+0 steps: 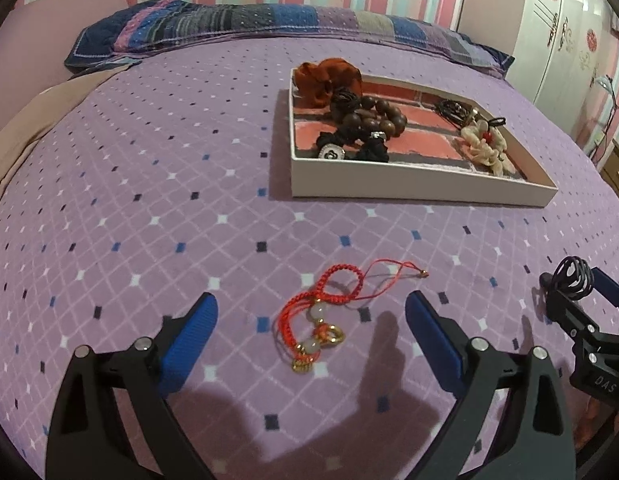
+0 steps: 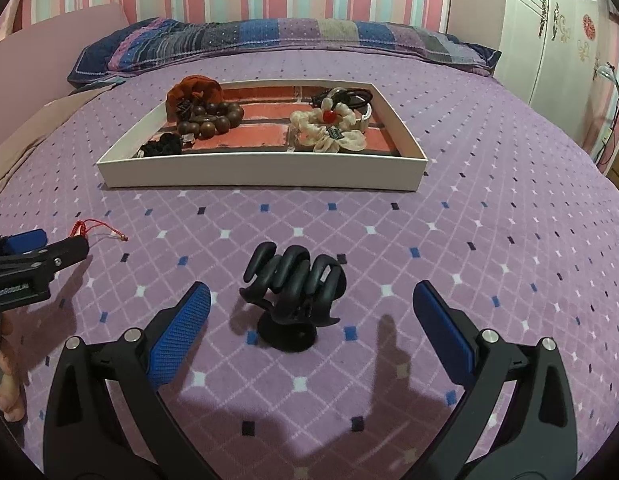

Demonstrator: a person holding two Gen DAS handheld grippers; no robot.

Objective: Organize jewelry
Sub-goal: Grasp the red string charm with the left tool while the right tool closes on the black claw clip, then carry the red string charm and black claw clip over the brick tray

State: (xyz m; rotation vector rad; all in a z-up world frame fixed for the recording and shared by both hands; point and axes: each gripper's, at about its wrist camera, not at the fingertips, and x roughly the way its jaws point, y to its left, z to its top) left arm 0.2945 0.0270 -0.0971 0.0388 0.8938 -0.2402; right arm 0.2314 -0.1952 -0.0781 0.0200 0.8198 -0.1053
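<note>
Left wrist: left gripper (image 1: 311,312) jaws released around red bracelet (image 1: 321,316); right gripper (image 2: 311,304) jaws released around black claw clip (image 2: 295,292)

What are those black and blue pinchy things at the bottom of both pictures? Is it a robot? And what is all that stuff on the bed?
No robot here. A person holds one pinching tool in each hand, with a small camera on each looking forward along its two blue fingers. One picture comes from the left tool, the other from the right tool. Both are open and hold nothing. On the purple bedspread, a red cord bracelet lies in front of the left tool, and a black hair claw lies in front of the right one. Farther back sits a white tray already holding wooden beads, an orange scrunchie and a cream flower scrunchie.
</note>
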